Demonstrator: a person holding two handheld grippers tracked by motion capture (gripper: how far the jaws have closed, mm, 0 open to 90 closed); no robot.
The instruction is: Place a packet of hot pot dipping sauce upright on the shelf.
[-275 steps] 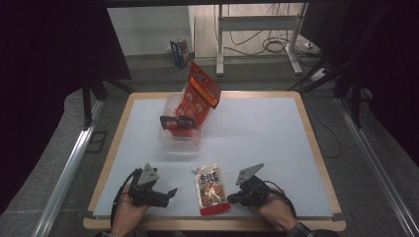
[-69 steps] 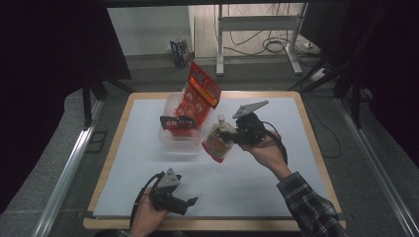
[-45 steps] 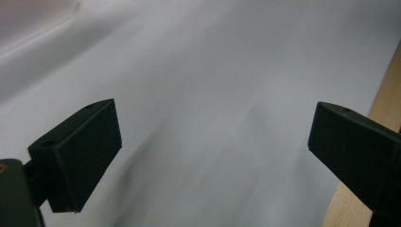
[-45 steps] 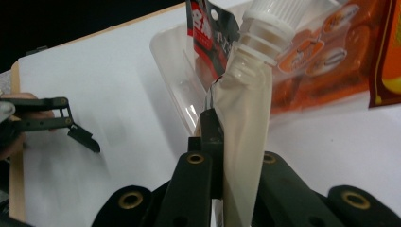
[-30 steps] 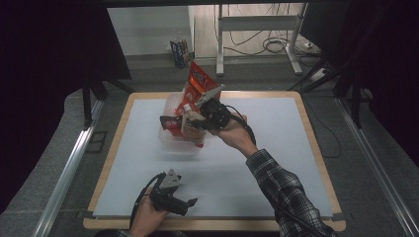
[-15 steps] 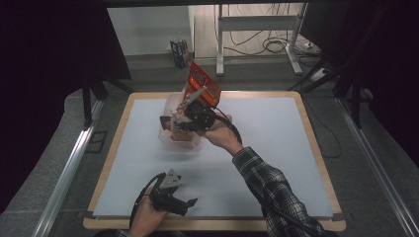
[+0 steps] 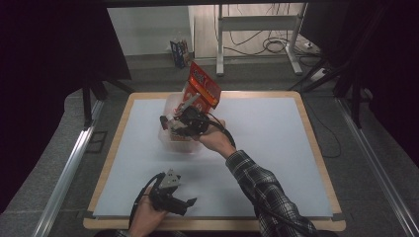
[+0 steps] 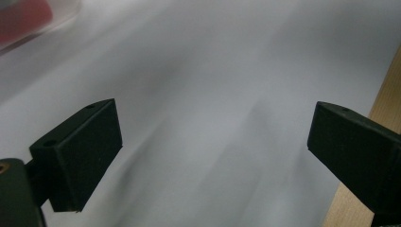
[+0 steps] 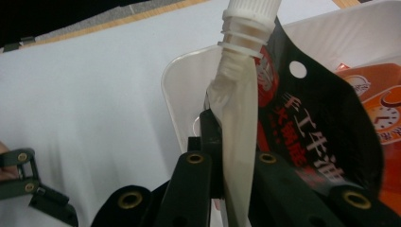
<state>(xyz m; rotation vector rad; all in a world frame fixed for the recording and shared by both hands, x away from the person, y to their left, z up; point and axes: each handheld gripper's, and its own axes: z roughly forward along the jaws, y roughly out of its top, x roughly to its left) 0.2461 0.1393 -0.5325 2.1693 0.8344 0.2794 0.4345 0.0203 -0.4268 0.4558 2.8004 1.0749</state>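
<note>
— Where is the spouted pouch (image 9: 236, 118) seen?

— It is pinched edge-on between the pressed jaws of the right gripper (image 7: 187, 123), over the clear plastic bin (image 7: 170, 140) at the far left of the table (image 7: 276, 163). A tall orange bag (image 7: 202, 89) is leaned in that bin.

— And the left gripper (image 7: 173, 195)?

— It is held near the front edge, its jaws spread wide over bare white surface, with nothing between them.

hidden: pouch (image 9: 236, 142) bottom behind jaws | blurred: red packet (image 8: 23, 19), cut by frame edge
</note>
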